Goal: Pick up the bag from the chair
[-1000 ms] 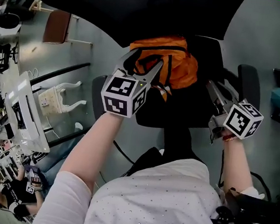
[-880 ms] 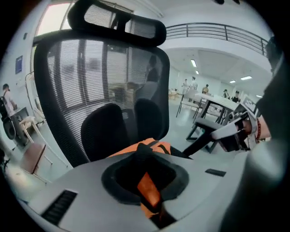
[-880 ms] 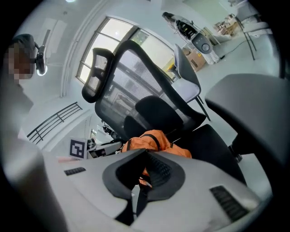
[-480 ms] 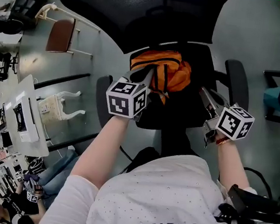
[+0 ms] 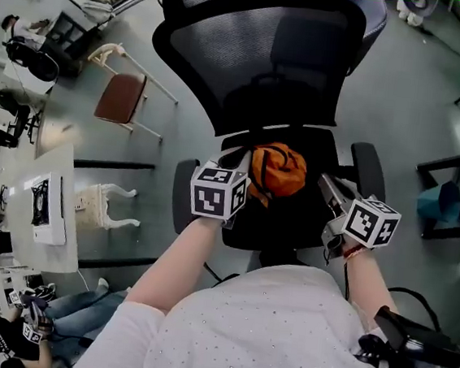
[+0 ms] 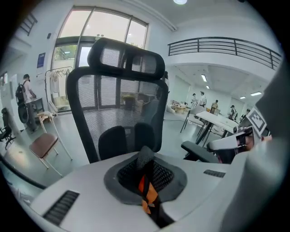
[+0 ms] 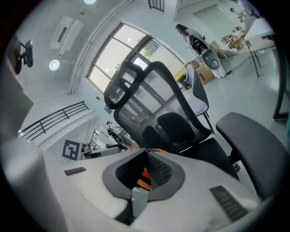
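Observation:
An orange bag (image 5: 279,168) with black straps hangs bunched over the seat of a black mesh office chair (image 5: 259,60). My left gripper (image 5: 246,155) is at the bag's left side, shut on one of its straps. In the left gripper view an orange and black strap (image 6: 147,194) runs out from between the shut jaws (image 6: 145,154). My right gripper (image 5: 326,183) is to the right of the bag, over the seat, with its jaws together and nothing held. In the right gripper view the bag (image 7: 144,180) shows orange behind the jaw tips (image 7: 146,152).
The chair's armrests (image 5: 368,169) flank both grippers. A brown-seated chair (image 5: 120,98) and a white table (image 5: 43,208) stand to the left on the grey floor. A teal object (image 5: 445,202) sits on a dark frame at the right. People are seated at the lower left.
The head view has drawn back, so the chair's whole backrest shows. The bag has gone from spread wide to a small bunch at my left gripper. Both grippers sit closer to my body.

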A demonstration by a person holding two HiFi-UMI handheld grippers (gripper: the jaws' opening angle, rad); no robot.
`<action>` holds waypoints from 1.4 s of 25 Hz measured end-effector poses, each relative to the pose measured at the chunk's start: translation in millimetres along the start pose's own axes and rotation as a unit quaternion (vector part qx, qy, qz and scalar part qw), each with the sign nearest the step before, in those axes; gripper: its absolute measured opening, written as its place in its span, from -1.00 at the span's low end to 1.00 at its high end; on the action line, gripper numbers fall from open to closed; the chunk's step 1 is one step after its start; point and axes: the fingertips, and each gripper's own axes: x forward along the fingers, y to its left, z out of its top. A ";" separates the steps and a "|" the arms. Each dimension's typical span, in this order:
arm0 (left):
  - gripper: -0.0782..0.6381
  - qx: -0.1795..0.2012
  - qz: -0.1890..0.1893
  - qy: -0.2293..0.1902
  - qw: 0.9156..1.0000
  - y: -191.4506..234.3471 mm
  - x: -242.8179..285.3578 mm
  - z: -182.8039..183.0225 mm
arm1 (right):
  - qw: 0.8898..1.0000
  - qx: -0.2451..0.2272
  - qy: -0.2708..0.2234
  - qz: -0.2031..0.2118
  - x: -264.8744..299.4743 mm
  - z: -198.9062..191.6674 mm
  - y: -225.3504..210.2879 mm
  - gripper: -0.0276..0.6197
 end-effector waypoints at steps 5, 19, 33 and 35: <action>-0.76 -0.013 0.014 -0.015 1.000 1.4 -19.3 20.9 | 0.999 -0.034 0.001 0.019 -1.8 16.5 25.7 -0.90; -0.76 0.015 0.026 -0.155 0.988 5.2 -85.1 92.1 | 0.978 -0.139 0.011 0.156 7.3 59.7 132.8 -0.91; -0.76 0.085 -0.032 -0.318 0.944 -26.5 -226.5 174.1 | 0.963 -0.197 -0.094 0.159 -36.6 90.0 228.2 -0.91; -0.76 0.084 -0.039 -0.333 0.939 -29.8 -245.4 172.5 | 0.962 -0.204 -0.099 0.152 -47.3 80.7 237.6 -0.91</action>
